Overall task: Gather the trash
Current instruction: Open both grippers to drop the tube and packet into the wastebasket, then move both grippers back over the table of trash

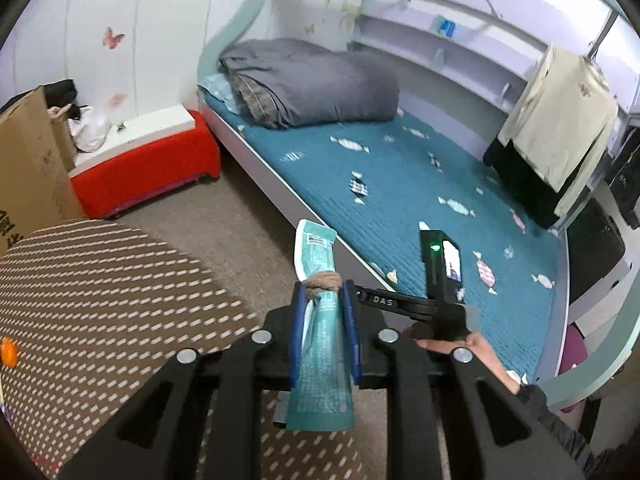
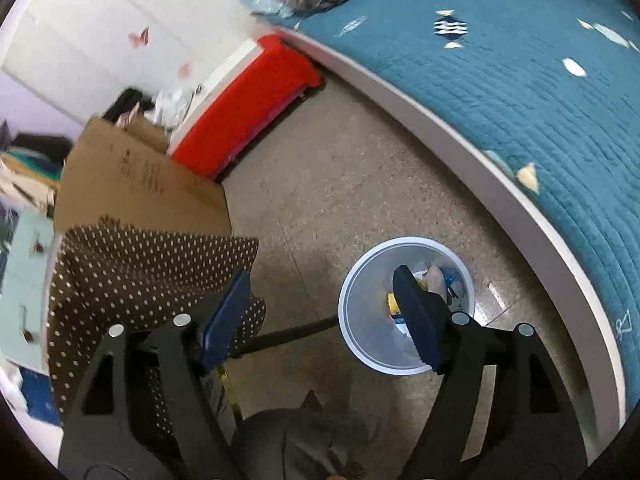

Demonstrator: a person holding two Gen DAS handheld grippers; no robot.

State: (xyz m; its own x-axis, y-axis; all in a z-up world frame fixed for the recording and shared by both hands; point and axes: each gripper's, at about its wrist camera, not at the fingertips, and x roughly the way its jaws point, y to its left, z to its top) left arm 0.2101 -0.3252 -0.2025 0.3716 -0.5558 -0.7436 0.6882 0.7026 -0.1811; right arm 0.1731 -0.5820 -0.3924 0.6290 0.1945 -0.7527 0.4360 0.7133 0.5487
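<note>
Landmark for all positions: the white bin standing on the floor close beside the bed's edge.

Right tool: jaws stand wide apart with nothing between them. It hangs above the bin, its right-hand pad overlapping the bin's mouth in the right wrist view. Inside the bin lie several discarded pieces, yellow, blue and pale; their kind cannot be told.

Left tool: jaws close together and clamped on a teal wrapper, which stands up between the pads and sticks out at both ends. A small brownish wad sits at the fingertips against the wrapper; whether it is pinched too cannot be told. The bin is not in the left wrist view, so this tool's position relative to it is unconfirmed.

Further out from the bin: a brown dotted tabletop, with a small orange item at its edge in the left wrist view; beyond that a cardboard box and a red bench.

Judgement: the step in hand is depositing collected trash. The right tool appears to have no load; the wrapper is not yet binned. Next move calls for carrying the left tool over the bin's mouth, then parting its jaws. The wrapper is light and may cling to a pad.
</note>
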